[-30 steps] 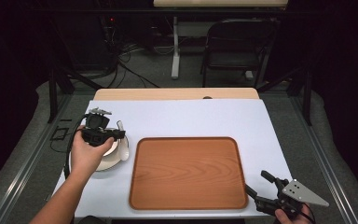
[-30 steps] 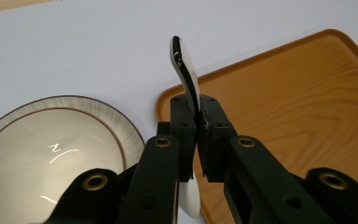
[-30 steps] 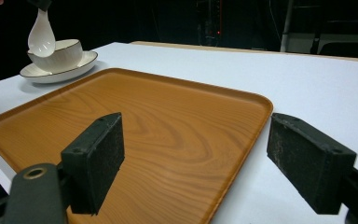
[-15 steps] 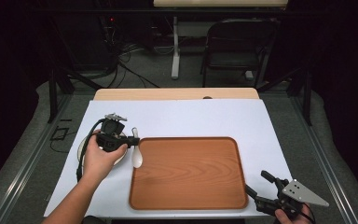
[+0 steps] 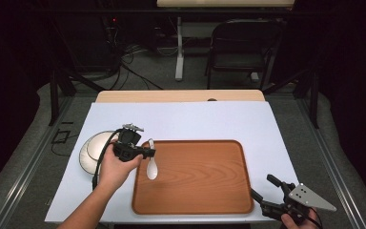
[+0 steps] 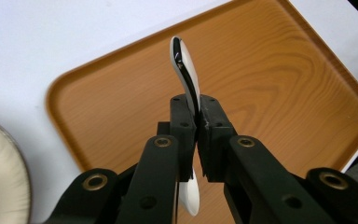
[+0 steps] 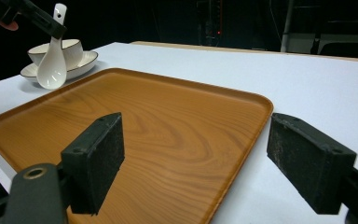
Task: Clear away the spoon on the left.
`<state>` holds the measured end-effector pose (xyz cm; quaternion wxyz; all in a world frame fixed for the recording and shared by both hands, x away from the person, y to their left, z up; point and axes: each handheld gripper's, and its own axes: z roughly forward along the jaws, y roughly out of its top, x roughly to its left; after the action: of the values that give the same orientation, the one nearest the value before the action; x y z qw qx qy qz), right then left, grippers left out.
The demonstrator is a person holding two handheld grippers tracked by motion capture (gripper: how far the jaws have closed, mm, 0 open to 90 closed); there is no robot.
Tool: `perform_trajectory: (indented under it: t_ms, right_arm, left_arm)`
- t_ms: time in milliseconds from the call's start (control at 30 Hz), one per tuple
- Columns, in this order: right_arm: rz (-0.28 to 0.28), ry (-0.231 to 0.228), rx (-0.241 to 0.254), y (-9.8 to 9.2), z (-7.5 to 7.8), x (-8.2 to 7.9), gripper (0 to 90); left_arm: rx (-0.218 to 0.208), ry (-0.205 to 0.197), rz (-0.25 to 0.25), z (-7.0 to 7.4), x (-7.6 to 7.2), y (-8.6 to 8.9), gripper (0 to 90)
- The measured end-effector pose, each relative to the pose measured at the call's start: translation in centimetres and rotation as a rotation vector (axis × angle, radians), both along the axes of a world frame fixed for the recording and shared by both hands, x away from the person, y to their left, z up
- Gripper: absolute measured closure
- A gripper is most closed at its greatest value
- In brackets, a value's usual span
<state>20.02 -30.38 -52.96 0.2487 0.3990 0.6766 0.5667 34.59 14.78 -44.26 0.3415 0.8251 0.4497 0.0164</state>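
Carrying a white spoon (image 5: 151, 168) in the left gripper (image 5: 143, 151), jaws clamped narrow on the handle, bowl end hanging down over the tray's (image 5: 228, 200) left edge. Seen along that gripper's own jaws, holding the spoon (image 6: 185, 70) edge-on, with the tray's (image 6: 279, 84) wood-grain floor spread behind it. Looking roughly midway through the job, judging by how things lie: spoon already lifted clear of the dishes, not yet set down on the tray. Remaining, most likely: lowering it onto the tray floor, letting go, then perhaps fetching the dishes.

Sitting left of the tray, just beside it: a white bowl (image 7: 70, 49) standing on a saucer (image 7: 86, 63), the stack (image 5: 93, 152) partly hidden behind the left hand from above. Holding nothing that can be made out inside the bowl; interior too shallowly seen to tell. Lying bare, the tray itself, nothing resting on it.

Waiting off the tray's near right corner, the right gripper (image 5: 266, 193), jaws spread wide and gripping nothing, pointing across the tray (image 7: 177, 135) toward the hanging spoon (image 7: 52, 63).
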Motion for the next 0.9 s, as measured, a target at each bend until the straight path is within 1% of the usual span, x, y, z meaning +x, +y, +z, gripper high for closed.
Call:
perform_trajectory:
  t_ms: [100, 167, 200, 367, 400, 567, 667, 800, 833, 900]
  right_arm:
    - [-0.002, 0.005, 0.004, 0.0, 0.0, 0.0, 18.3]
    - [-0.001, 0.005, 0.005, 0.0, 0.0, 0.0, 18.3]
    - [0.000, -0.001, -0.002, 0.0, 0.0, 0.0, 18.3]
    - [-0.001, 0.001, 0.000, 0.0, 0.0, 0.0, 18.3]
    - [0.000, 0.002, 0.000, 0.0, 0.0, 0.0, 18.3]
    - [0.000, 0.002, -0.001, 0.0, 0.0, 0.0, 18.3]
    - [-0.001, 0.004, -0.001, 0.0, 0.0, 0.0, 18.3]
    - [0.000, 0.003, -0.001, 0.0, 0.0, 0.0, 18.3]
    - [-0.001, 0.001, -0.003, 0.0, 0.0, 0.0, 18.3]
    - [-0.001, 0.004, 0.000, 0.0, 0.0, 0.0, 18.3]
  left_arm:
    - [-0.007, 0.013, -0.013, -0.6, -0.2, -0.9, 85.3]
    - [-0.008, 0.020, -0.027, -0.8, -0.2, -1.2, 85.4]
    - [-0.007, 0.022, -0.031, -1.0, -0.2, -1.4, 85.3]
    - [-0.008, 0.033, -0.048, -1.5, -0.3, -2.1, 85.3]
    - [-0.008, 0.041, -0.053, -1.8, -0.3, -2.4, 85.4]
    - [-0.015, 0.049, -0.060, -2.1, -0.3, -2.8, 85.4]
    - [-0.008, 0.062, -0.070, -2.5, -0.1, -3.0, 85.3]
    - [-0.008, 0.070, -0.065, -2.8, 0.1, -3.0, 85.3]
    - [-0.010, 0.080, -0.060, -3.1, 0.3, -3.0, 85.3]
    - [-0.007, 0.083, -0.058, -3.2, 0.4, -3.0, 85.3]
